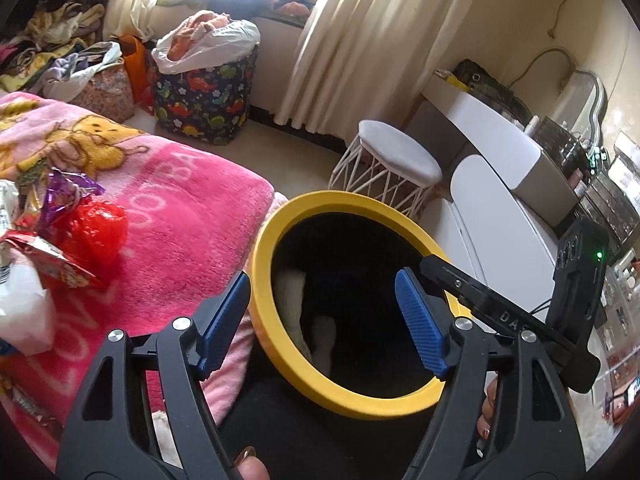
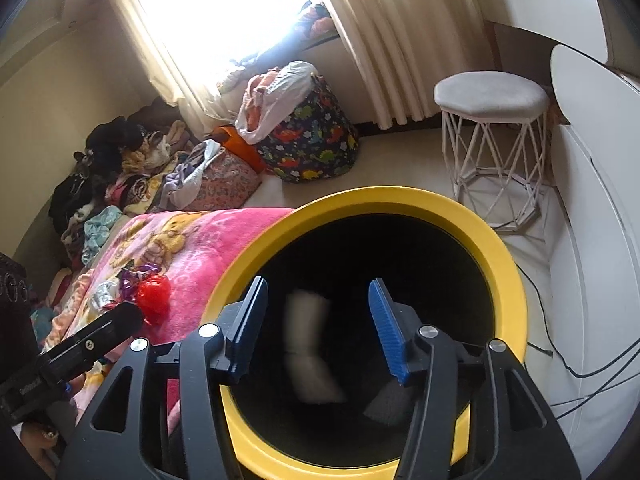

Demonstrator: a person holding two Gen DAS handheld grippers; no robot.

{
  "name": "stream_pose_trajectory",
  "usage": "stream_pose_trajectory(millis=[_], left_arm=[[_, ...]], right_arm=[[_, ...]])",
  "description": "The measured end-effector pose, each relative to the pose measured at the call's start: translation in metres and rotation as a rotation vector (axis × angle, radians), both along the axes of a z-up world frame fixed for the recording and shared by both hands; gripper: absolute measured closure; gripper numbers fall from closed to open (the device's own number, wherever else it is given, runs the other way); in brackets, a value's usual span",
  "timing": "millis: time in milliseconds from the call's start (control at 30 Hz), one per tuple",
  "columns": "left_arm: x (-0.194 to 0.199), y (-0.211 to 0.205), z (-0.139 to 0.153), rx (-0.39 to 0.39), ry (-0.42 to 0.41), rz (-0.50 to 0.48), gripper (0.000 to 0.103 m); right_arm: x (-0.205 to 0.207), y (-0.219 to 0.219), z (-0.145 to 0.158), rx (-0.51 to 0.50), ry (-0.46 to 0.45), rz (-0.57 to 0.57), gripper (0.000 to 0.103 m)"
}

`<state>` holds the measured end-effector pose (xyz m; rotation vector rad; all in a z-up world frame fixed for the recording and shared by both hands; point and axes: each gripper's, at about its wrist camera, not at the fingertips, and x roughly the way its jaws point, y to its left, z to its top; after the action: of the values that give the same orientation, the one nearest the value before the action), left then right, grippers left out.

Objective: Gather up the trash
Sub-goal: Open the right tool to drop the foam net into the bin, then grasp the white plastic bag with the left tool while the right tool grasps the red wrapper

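The pink blanket (image 1: 168,208) on the bed is the biggest thing near me, and it butts right up against the bin's left side. The bin itself, black with a yellow rim (image 1: 280,216), sits directly under both my tongs. Beyond the bin stands the white wire-legged stool (image 1: 394,160), and to the bin's right runs the white dresser (image 1: 500,148). Farther off, past the bin and to the left, the dinosaur-print hamper (image 1: 204,100) slumps under the curtains (image 1: 360,40) with a white bag of laundry spilling from its top.

My left tongs (image 1: 324,312) hang over the bin mouth with their blue pads spread wide and nothing between them. My right tongs (image 2: 320,332) hover over the same opening, pads parted about halfway, also holding nothing. Down in the bin I see pale crumpled paper (image 2: 308,344); in the right view it is blurred, so I cannot tell whether it is falling or lying still.

Left of the bin, on the blanket, trash is still waiting: a red crinkled wrapper (image 1: 94,232), a purple foil wrapper (image 1: 64,192) touching it, and a printed snack packet (image 1: 48,260) beside a white tissue wad (image 1: 22,312). Nothing stands between those and the bin except open blanket.
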<state>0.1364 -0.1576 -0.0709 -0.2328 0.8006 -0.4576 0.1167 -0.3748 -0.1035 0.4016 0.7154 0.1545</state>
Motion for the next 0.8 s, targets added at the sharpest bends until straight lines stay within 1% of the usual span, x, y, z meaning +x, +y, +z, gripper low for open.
stream_pose_trajectory(millis=[333,400,567,800], left_arm=[[-0.004,0.024,0.013,0.005,-0.054,0.067,0.027],[-0.006,0.029,0.015,0.017,-0.067,0.081,0.021],[-0.009,0.043,0.021,0.036,-0.096,0.121,0.014],[-0.012,0.066,0.027,0.039,-0.120,0.181,0.011]], right_arm=[[-0.002,0.025,0.013,-0.025,-0.049,0.071,0.046],[-0.002,0.032,0.015,-0.031,-0.056,0.087,0.044],[-0.004,0.050,0.020,-0.048,-0.072,0.131,0.042],[-0.003,0.076,0.025,-0.063,-0.081,0.191,0.040]])
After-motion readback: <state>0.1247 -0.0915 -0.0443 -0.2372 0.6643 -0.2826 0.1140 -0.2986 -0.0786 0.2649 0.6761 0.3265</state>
